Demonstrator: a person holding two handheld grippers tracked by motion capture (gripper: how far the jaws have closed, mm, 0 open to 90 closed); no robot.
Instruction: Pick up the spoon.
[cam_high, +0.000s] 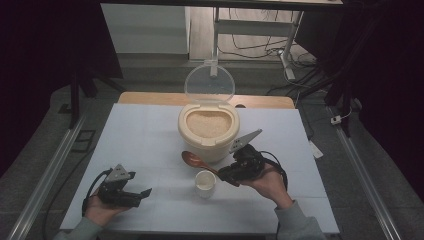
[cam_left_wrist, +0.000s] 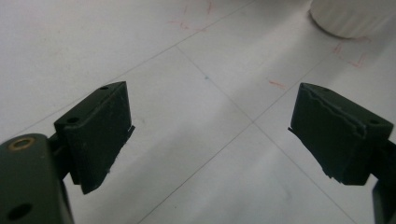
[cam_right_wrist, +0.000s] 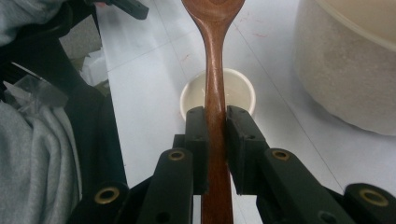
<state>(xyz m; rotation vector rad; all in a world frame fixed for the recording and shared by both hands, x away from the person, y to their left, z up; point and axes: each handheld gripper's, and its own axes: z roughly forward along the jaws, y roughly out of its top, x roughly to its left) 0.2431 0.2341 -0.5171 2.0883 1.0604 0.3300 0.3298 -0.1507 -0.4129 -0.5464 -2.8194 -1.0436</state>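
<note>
The table (cam_high: 150, 130) is seen from above and from the person's side in the high view. The sheet is faced closely in the left gripper view, the cup (cam_left_wrist: 350, 16) at 1 o'clock. That cup (cam_right_wrist: 218, 93) is shared with the right gripper view, dead centre.

The spoon (cam_right_wrist: 215, 51) is reddish-brown wood with a smooth, polished sheen. The right tool (cam_right_wrist: 215, 140) has matt black plastic jaws with brass-coloured rivets; the left tool (cam_left_wrist: 210, 135) has the same matt black pads, rough at the edges. The cup (cam_right_wrist: 238, 88) looks like glossy cream ceramic or plastic. The container (cam_high: 208, 142) is matt cream plastic, its lid (cam_high: 209, 82) clear and smooth. The desk (cam_high: 145, 135) is covered in matt white sheet.
</note>
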